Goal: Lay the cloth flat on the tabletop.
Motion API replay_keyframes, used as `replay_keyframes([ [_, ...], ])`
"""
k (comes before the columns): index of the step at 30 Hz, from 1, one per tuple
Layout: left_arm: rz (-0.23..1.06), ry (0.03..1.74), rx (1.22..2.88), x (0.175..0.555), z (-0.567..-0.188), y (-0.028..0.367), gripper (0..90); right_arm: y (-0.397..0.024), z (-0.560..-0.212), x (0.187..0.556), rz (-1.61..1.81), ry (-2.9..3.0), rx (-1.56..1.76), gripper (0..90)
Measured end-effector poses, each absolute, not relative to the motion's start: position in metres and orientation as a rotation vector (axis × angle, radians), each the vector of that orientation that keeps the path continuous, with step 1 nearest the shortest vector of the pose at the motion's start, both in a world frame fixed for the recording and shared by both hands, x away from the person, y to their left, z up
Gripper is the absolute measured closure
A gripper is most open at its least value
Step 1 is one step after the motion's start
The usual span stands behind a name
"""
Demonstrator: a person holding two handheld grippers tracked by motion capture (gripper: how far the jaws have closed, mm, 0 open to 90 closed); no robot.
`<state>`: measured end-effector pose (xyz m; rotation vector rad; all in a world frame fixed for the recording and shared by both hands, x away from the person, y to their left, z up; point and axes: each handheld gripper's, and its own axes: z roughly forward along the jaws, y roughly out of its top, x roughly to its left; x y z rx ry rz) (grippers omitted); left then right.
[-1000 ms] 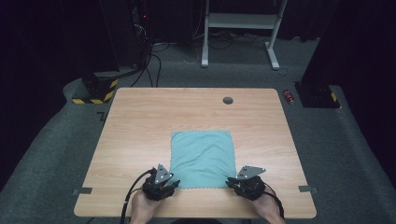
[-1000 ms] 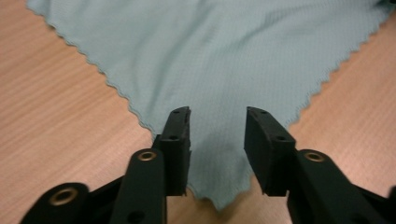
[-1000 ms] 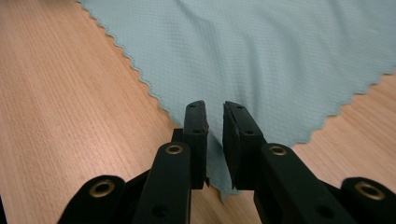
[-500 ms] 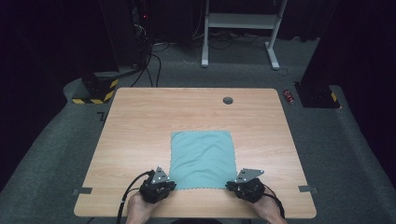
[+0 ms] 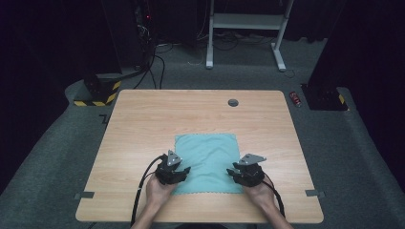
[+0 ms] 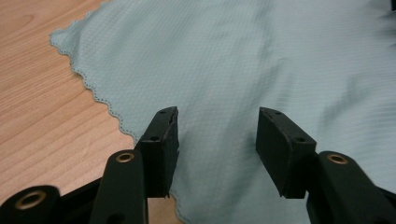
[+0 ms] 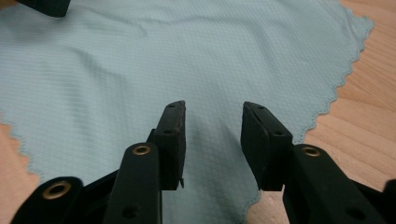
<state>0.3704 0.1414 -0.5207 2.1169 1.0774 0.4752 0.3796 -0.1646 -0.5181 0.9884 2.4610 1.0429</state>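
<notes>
A teal cloth [image 5: 206, 160] with a scalloped hem lies flat on the wooden table [image 5: 143, 129]. My left gripper [image 5: 180, 172] is over its near left part and my right gripper [image 5: 237, 173] over its near right part. In the left gripper view the left gripper [image 6: 217, 133] stands open, the cloth [image 6: 261, 56] spread below and ahead of it. In the right gripper view the right gripper [image 7: 212, 137] is open above the cloth [image 7: 140, 60]. Both pairs of jaws have just been opening, with nothing pinched between them.
A small dark round cap [image 5: 233, 102] sits in the table's far side. Grey tape tabs [image 5: 84, 195] mark the near corners. On the carpet lie a red item [image 5: 296, 98], a yellow-black striped base [image 5: 98, 93], cables and a white stand [image 5: 248, 21].
Both grippers have moved away from the person, from the cloth's near corners inward over it. The cloth lies as flat as before.
</notes>
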Motion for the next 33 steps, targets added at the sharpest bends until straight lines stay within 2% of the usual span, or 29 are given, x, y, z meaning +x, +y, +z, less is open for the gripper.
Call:
replay_keyframes([
  [8,0.473,1.091,2.122,0.38,-0.52,0.161,40.5,-0.17,-0.52,0.378,1.024,2.453,0.969,54.7],
  [13,0.482,1.112,2.057,0.389,-0.517,0.166,42.8,-0.168,-0.518,0.378,1.042,2.435,0.972,53.3],
  [22,0.528,1.159,2.054,0.42,-0.523,0.157,42.5,-0.164,-0.522,0.387,1.049,2.416,1.005,52.0],
  [33,0.567,1.238,1.996,0.427,-0.527,0.169,36.4,-0.165,-0.523,0.387,1.049,2.415,0.996,50.7],
])
